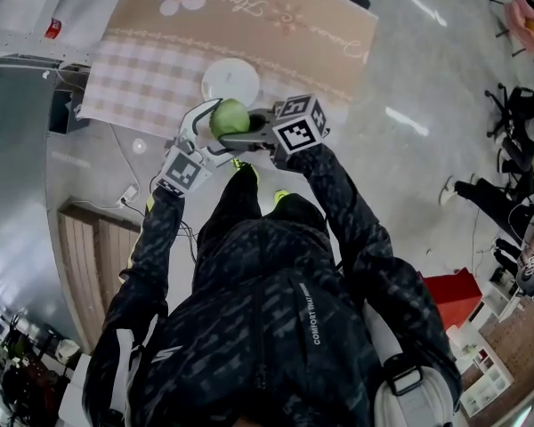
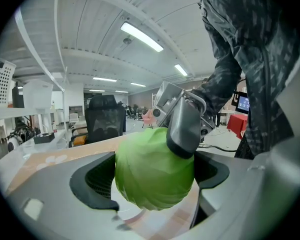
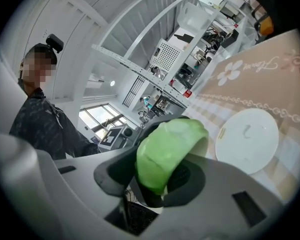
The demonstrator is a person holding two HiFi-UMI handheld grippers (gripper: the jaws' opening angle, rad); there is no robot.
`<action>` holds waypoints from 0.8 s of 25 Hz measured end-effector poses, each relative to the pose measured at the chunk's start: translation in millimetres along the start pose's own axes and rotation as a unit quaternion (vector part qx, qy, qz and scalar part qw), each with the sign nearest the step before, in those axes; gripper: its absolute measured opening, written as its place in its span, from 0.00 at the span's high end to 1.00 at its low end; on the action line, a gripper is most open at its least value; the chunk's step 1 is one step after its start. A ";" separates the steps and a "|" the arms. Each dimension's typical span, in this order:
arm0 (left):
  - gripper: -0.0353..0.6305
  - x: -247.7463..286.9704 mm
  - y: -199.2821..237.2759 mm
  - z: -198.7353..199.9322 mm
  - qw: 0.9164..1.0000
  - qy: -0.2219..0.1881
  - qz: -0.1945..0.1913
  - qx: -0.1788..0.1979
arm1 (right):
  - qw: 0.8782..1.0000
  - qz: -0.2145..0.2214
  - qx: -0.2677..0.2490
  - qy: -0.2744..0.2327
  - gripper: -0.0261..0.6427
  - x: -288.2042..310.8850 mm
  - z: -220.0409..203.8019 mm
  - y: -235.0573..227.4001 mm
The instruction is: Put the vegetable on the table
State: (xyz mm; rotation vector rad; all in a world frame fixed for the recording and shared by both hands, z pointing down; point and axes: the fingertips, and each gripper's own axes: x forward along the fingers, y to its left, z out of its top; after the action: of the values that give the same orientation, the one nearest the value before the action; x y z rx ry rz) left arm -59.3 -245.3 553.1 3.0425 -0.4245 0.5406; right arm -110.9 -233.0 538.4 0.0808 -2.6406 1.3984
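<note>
Presently the vegetable, a round pale-green head, is off the tabletop and carried between both tools in front of the person.

Left hand-held gripper: clenched on the vegetable. Its own view shows the green head filling the space between the two dark pads, with the checked cloth visible below and apart from it.

Right hand-held gripper: also grasping the vegetable. Its view shows the green mass wedged between its pads. From the left gripper view, one grey finger of this tool lies over the upper right side of the vegetable.

The two tools meet from opposite sides, their marker cubes outward in the head view.

Tabletop: covered by a beige cloth with a pink-checked band and a white flower print. A white round plate rests on the checked band. In the head view the vegetable sits just beside the near edge of that plate. The right gripper view places the plate to the right of the vegetable, and bare.

Person: dark patterned sleeves, both arms extended toward the tabletop.
</note>
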 end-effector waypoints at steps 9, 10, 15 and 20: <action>0.26 3.3 21.4 -19.4 1.000 0.008 0.003 -0.012 | 0.998 -0.041 -0.014 0.048 0.64 1.8 1.0 -32.4; 0.26 4.2 22.9 -21.7 1.000 0.011 0.002 -0.011 | 0.998 -0.044 -0.013 0.051 0.64 1.8 1.0 -35.8; 0.26 12.6 28.5 -38.8 0.999 0.033 -0.009 0.005 | 0.996 -0.067 0.003 0.051 0.64 -1.4 1.4 -55.9; 0.26 20.9 40.5 -46.1 0.999 0.043 0.005 0.023 | 0.994 -0.105 0.011 0.035 0.60 -11.5 3.7 -77.0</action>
State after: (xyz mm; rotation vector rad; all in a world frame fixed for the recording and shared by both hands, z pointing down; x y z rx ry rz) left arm -66.8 -286.6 602.5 3.0472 -0.4298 0.6873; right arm -90.9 -279.7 597.5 0.2966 -2.4778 1.3362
